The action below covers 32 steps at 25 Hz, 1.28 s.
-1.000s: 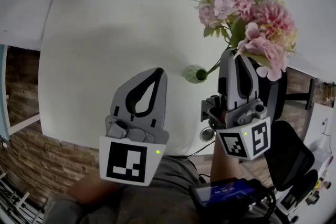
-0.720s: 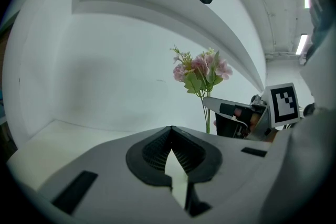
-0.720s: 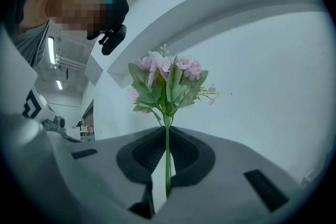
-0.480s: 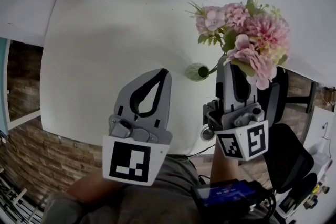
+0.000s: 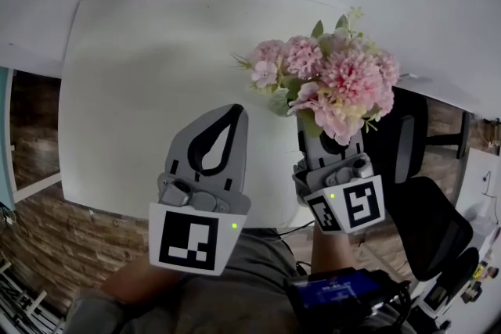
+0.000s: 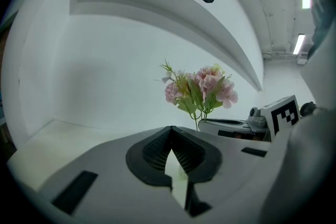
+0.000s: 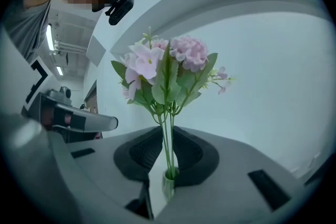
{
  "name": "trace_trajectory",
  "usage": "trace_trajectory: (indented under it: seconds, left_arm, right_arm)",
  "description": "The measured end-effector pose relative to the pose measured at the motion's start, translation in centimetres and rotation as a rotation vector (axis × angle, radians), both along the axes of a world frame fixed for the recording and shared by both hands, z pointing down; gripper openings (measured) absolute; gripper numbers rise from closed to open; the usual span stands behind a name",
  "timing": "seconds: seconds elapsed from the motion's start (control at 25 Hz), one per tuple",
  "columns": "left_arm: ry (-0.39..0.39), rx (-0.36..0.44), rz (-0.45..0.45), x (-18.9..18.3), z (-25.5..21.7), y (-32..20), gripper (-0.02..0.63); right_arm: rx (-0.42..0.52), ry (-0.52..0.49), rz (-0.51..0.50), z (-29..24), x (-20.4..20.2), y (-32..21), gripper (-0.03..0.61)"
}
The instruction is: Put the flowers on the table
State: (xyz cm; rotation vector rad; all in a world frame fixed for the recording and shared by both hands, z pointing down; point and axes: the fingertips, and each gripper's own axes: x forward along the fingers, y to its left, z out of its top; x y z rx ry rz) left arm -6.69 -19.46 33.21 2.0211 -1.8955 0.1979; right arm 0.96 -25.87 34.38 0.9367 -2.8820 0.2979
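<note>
While the right tool (image 7: 167, 136) has its jaws just opening, they stand a little apart with the green stems (image 7: 168, 128) rising through the gap and the small green vase (image 7: 168, 182) low between them. The pads do not seem to press on either, so I judge the hold to be letting go. The left tool (image 6: 170, 131) has its jaws pressed together at the tips with nothing between them, and it hovers over the tabletop (image 5: 149, 66), just beside the right one.

The pink flowers (image 5: 325, 82) stand upright above the right tool's tips, over the near right part of the tabletop. As I read it, the task is close to done: the bunch is over the surface and upright, and the release is under way. What is left is to finish spreading the jaws and draw the tool back without tipping the vase.

No view shows the vase's foot, so I cannot tell whether it already rests on the tabletop. In the head view the blooms cover the vase and the jaw tips entirely, and only the right gripper view shows them. The left gripper view gives the bunch side-on, upright against the pale wall (image 6: 105, 60). The head view alone places it on the tabletop, with a dark chair (image 5: 434, 223) beyond the edge.
</note>
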Motion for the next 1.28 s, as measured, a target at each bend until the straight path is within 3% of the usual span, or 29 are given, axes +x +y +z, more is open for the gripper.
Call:
trace_trajectory:
  seconds: [0.12,0.4,0.6,1.28]
  left_arm:
    - [-0.008,0.003,0.0,1.3,-0.5,0.2,0.008]
    - [-0.011,-0.002,0.006,0.5,-0.4,-0.4,0.008]
    - [-0.026,0.0,0.012,0.6,-0.2,0.5,0.008]
    - [-0.077,0.027,-0.005,1.4,-0.6,0.5,0.008]
  right_arm:
    - [-0.013,0.034,-0.007,0.7,1.5,0.6,0.081]
    - [-0.046,0.113,-0.013,2.8,1.3,0.8,0.155]
    - [-0.075,0.153,-0.003,3.6,1.7,2.0,0.163]
    - [-0.08,0.066,-0.035,2.6,2.0,2.5,0.159]
